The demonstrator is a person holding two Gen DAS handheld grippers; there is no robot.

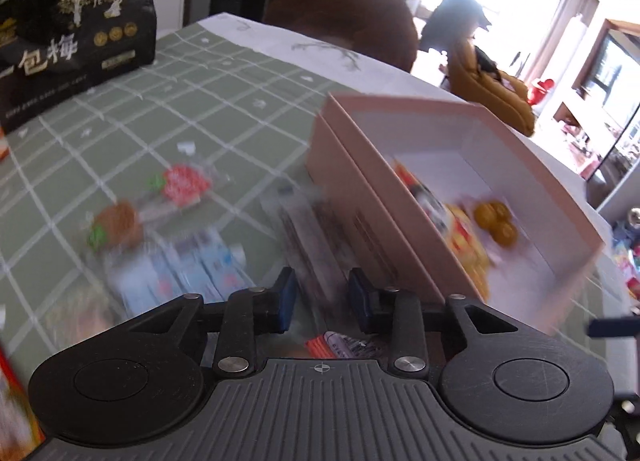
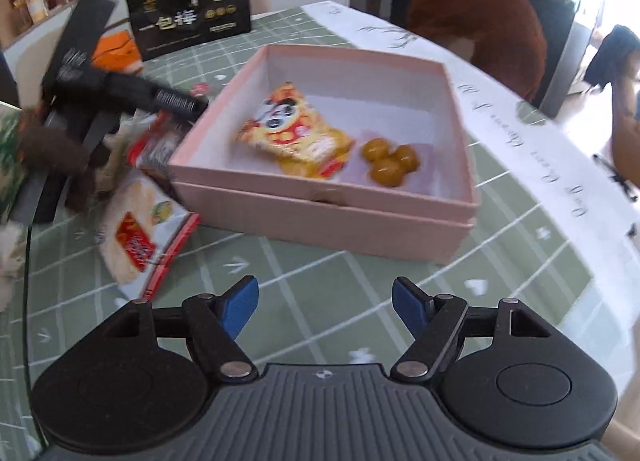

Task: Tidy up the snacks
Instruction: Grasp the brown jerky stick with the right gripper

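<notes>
- While the left-wrist picture was smeared with blur, the left gripper (image 1: 322,297) hung low over the green checked tablecloth (image 1: 168,101); its blue pads stood a narrow gap apart, and whether they pinched the blurred dark-striped packet (image 1: 308,229) between them could not be told.
- Left of that gripper lay loose snacks: a red strawberry-shaped sweet (image 1: 182,183), a brown round sweet (image 1: 116,223) just beside it, and pale blue-and-white packets (image 1: 184,269) nearer the camera.
- Just right of the left gripper sat the pink box (image 1: 360,197), open-topped, resting on a second pink tray of the same shape.
- From the right wrist, the right gripper (image 2: 324,307) hovered above bare tablecloth (image 2: 320,273) in front of the pink box (image 2: 320,217), its jaws wide apart and holding nothing.
- Inside the box lay a yellow panda packet (image 2: 296,141) near the middle and, just beside it on the right, a wrapped cluster of brown round sweets (image 2: 390,163).
- Left of the box lay a rice-cracker packet (image 2: 136,233) with a red label, touching the tablecloth, and a red-edged packet (image 2: 156,145) against the box's left corner.
- The left gripper's black body (image 2: 100,101) showed above those packets, blurred.
- At the table's far end stood a black bag (image 2: 190,23) with gold trees, upright; an orange packet (image 2: 116,47) lay just left of it.
</notes>
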